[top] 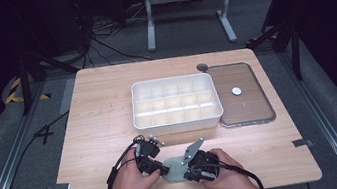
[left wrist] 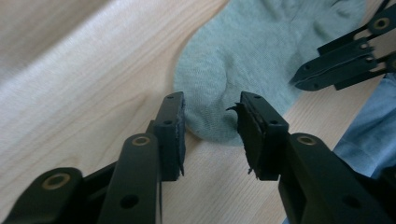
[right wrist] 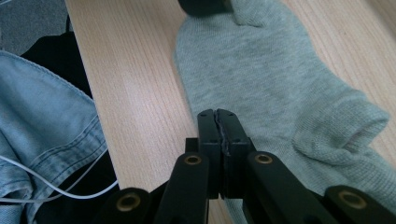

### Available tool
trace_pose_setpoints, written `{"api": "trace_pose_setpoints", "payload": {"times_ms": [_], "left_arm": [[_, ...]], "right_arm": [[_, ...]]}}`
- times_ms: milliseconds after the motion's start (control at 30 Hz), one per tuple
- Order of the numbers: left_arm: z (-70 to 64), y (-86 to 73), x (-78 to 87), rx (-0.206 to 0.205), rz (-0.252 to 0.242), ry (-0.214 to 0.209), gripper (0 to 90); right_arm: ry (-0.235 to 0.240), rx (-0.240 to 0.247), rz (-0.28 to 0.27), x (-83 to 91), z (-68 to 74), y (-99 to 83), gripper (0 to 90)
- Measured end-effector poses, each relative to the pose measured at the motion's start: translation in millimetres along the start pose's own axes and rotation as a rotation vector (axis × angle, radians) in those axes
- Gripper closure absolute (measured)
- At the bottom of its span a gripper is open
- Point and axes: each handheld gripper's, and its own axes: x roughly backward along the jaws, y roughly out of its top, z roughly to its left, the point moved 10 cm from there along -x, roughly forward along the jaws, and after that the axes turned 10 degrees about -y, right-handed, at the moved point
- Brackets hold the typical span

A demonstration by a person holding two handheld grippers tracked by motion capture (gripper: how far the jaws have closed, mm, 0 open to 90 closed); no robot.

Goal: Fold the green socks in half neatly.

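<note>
Overhead plus close tool views (shared sock [left wrist: 252, 56])

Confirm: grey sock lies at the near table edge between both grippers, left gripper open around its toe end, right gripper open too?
Not quite. The right gripper is shut, its jaws pressed together at the edge of the sock, as the right gripper view shows. The rest holds: the left gripper is open around the sock's rounded end, near the table edge.
</note>
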Motion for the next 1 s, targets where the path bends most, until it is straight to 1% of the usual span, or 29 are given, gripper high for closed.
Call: {"api": "trace_pose_setpoints", "payload": {"times_ms": [33,67,100,133,200,333,400,467,500,600,667,733,767,800,833,867,900,933,967,1000], "left_arm": [[-0.1,-0.7,-1.0,0.005,0.009,0.006,61.2],[-0.3,-0.4,-2.7,0.000,0.010,0.002,60.9],[-0.9,-0.1,-4.1,0.004,0.010,0.005,60.8],[-1.0,-0.8,-4.7,0.006,0.020,0.011,60.9],[-1.0,-0.3,-6.8,0.000,0.024,0.016,61.5],[-2.9,0.7,-9.2,0.002,0.025,0.009,63.1],[-6.5,1.6,-12.1,0.008,0.021,-0.010,68.1],[-10.8,1.4,-15.2,0.005,0.034,-0.039,75.9],[-11.5,2.3,-16.2,0.002,0.027,-0.040,77.9],[-11.3,2.2,-13.9,-0.008,0.036,-0.027,81.0],[-10.4,3.0,-11.0,-0.012,0.033,-0.013,82.1],[-10.6,3.5,-9.5,-0.013,0.028,-0.014,82.3],[-11.3,3.0,-5.8,-0.011,0.034,-0.013,82.3],[-11.8,3.8,-3.1,-0.013,0.024,-0.016,82.4],[-12.4,3.0,-1.6,-0.009,0.032,-0.011,82.4],[-12.4,3.0,-1.6,-0.009,0.032,-0.011,82.4],[-12.2,3.4,-0.8,-0.016,0.032,-0.005,82.4],[-13.0,3.0,-0.1,-0.013,0.035,-0.004,82.4],[-13.4,3.2,0.0,-0.017,0.036,-0.006,82.4],[-14.3,3.2,0.1,-0.018,0.037,-0.008,82.4]], "right_arm": [[-0.002,0.001,0.000,0.0,0.0,0.0,89.6],[-0.002,0.001,-0.002,-0.1,0.2,0.1,89.6],[-0.003,0.002,-0.002,-0.1,0.2,0.1,89.6],[-0.005,0.001,-0.002,-0.2,0.3,0.2,89.6],[-0.010,0.001,-0.003,-0.3,0.4,0.2,89.6],[-0.018,0.001,-0.004,-0.5,0.4,0.2,89.6],[-0.020,0.003,-0.004,-0.3,0.5,-0.1,89.6],[-0.017,-0.001,-0.006,-0.2,1.0,-0.2,89.6],[-0.018,-0.001,-0.007,-0.1,0.7,-0.3,89.6],[-0.016,-0.007,-0.013,-0.2,0.2,-0.6,89.6],[-0.008,-0.015,-0.010,0.7,-0.4,-1.6,89.5],[-0.014,-0.026,-0.008,2.9,-3.2,-2.5,89.4],[-0.014,-0.026,-0.008,2.9,-3.2,-2.5,89.5],[-0.016,-0.061,-0.053,10.5,-10.2,1.4,89.6],[-0.021,-0.075,-0.074,13.3,-13.1,3.8,89.6],[-0.021,-0.075,-0.074,13.3,-13.1,3.8,89.6],[-0.041,-0.093,-0.104,16.8,-18.5,7.5,89.6],[-0.055,-0.104,-0.124,18.6,-21.5,10.3,89.6],[-0.076,-0.110,-0.140,18.9,-25.2,12.9,89.7],[-0.081,-0.119,-0.146,18.2,-26.1,14.6,89.7]]}}
